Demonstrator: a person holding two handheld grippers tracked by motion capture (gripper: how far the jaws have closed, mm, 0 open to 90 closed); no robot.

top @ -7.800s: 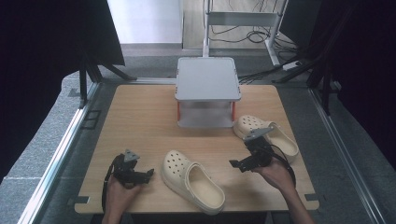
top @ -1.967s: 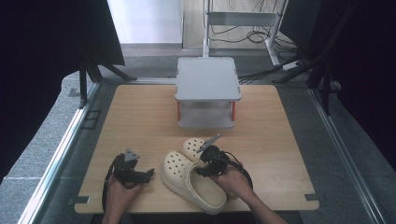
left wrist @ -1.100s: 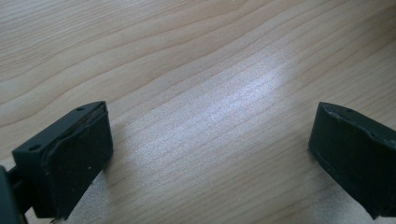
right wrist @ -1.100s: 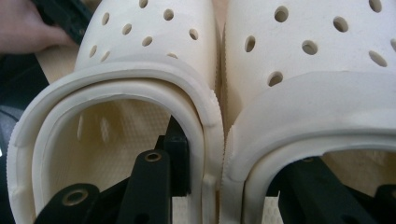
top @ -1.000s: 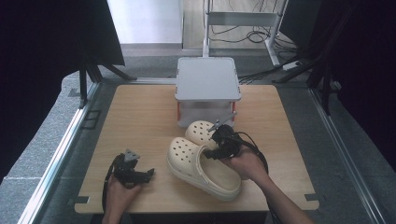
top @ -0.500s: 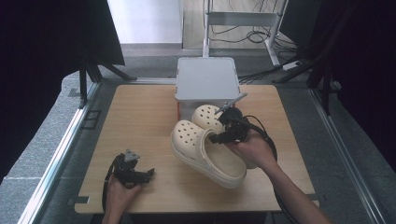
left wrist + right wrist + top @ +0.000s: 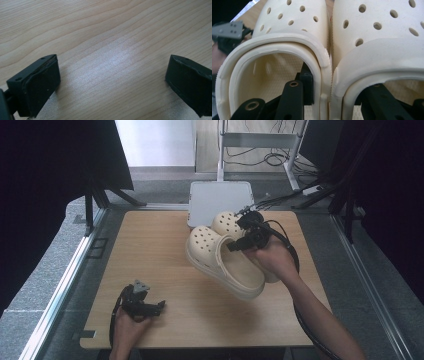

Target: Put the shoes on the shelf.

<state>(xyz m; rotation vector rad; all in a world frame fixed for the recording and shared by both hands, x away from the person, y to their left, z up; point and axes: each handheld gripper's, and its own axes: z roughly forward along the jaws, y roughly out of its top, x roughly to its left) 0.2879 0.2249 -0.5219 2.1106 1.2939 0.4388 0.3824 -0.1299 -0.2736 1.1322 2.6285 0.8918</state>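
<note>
The right gripper [image 7: 239, 243] holds two cream clogs [image 7: 227, 262] pinched together, lifted above the table [image 7: 165, 250] centre, seemingly clear of it. At seven o'clock, the left gripper [image 7: 150, 308] rests released.

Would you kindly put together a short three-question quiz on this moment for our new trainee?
1. True or false: the right gripper grips both cream clogs at once, one jaw inside each opening.
2. What lies between the jaws of the left gripper?
A. a clog
B. only bare wooden table
C. a cable
3. Fill in: the clogs are held in the air in front of the ____ box at the table's far edge.

Key
1. True: in the right gripper view, the adjoining side walls of the two clogs are pinched together.
2. B: its jaws stand wide apart over the table.
3. grey
</note>
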